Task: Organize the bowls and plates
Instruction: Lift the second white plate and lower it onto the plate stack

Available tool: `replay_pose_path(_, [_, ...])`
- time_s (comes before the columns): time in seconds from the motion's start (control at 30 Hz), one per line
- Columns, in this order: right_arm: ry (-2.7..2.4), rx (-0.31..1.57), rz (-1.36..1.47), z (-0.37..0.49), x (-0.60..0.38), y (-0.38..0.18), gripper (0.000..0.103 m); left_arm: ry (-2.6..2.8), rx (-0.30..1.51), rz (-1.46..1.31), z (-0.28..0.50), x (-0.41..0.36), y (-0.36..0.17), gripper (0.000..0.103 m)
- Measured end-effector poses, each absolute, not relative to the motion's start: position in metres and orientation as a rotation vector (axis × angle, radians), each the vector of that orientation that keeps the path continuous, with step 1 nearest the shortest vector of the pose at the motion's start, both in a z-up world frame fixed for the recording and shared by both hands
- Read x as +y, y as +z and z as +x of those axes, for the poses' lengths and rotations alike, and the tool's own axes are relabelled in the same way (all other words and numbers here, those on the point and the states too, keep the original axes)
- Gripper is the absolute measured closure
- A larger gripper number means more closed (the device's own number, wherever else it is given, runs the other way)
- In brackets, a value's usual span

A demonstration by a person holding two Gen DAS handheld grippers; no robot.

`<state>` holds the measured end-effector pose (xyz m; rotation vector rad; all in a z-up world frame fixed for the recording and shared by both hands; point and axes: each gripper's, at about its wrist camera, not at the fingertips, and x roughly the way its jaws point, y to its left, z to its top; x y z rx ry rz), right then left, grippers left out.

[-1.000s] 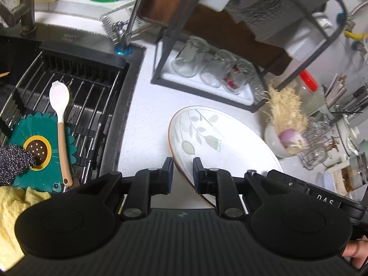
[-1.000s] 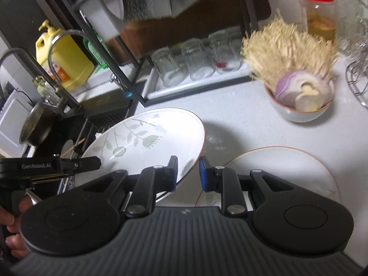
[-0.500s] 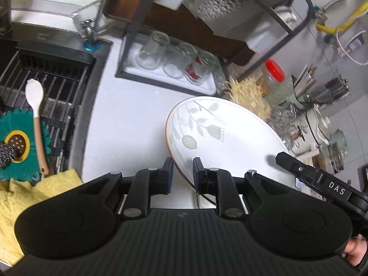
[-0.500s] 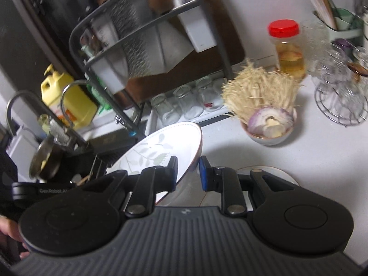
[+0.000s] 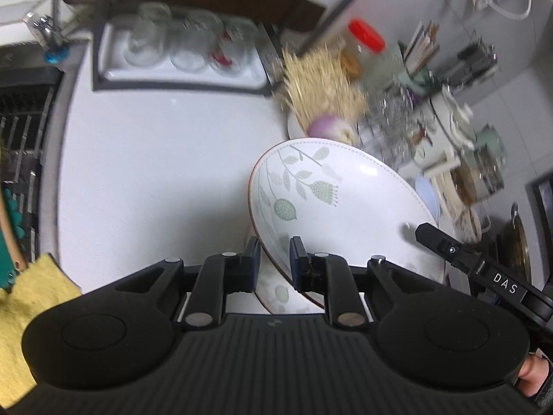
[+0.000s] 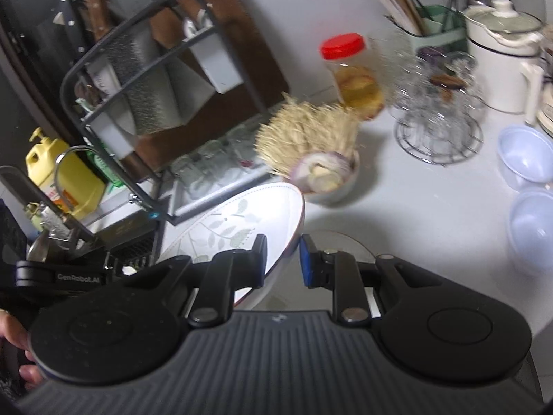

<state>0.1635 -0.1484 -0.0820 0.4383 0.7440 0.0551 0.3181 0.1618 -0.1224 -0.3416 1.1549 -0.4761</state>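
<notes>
1. The left gripper [image 5: 273,254] has its jaws nearly closed, pinching the near rim of a white plate [image 5: 345,204] with a green leaf print.
2. The right gripper [image 6: 282,254] is also nearly closed on the same plate [image 6: 249,221], gripping the opposite rim; from the left wrist view its black finger pokes in at about 4 o'clock of the plate.
3. The plate is held tilted in the air between the two grippers, above the white counter [image 5: 155,159], its leaf print facing the left camera.
4. Directly under it, at 6 o'clock in the left wrist view, lies a second plate [image 5: 276,294] with the same print, flat on the counter; in the right wrist view its rim [image 6: 340,237] shows just beyond the gripper.
5. At 12 o'clock from the held plate sits a bowl [image 6: 337,186] holding a cut onion and a straw-coloured bundle.
6. At 3 o'clock in the right wrist view two pale blue bowls [image 6: 525,159] stand on the counter, close together.
7. A dish rack [image 6: 138,79] with upturned glasses below it stands at 10 o'clock, beside the sink.
8. A jar [image 6: 352,72] with a red lid is at 1 o'clock behind the onion bowl.
</notes>
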Motion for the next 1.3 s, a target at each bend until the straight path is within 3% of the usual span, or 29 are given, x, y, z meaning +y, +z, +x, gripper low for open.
replay_pose_path(0.47, [-0.026,0.863,0.403,0.149,-0.180,-0.137,0.079,-0.464,1.338,-0.254,0.318,0.102,-0.186,0.082])
replay_pose_path(1.3, [0.050,0.905,0.392,0.178,-0.196,-0.178,0.080,-0.371,1.392,-0.264,0.330,0.089,-0.199,0.082])
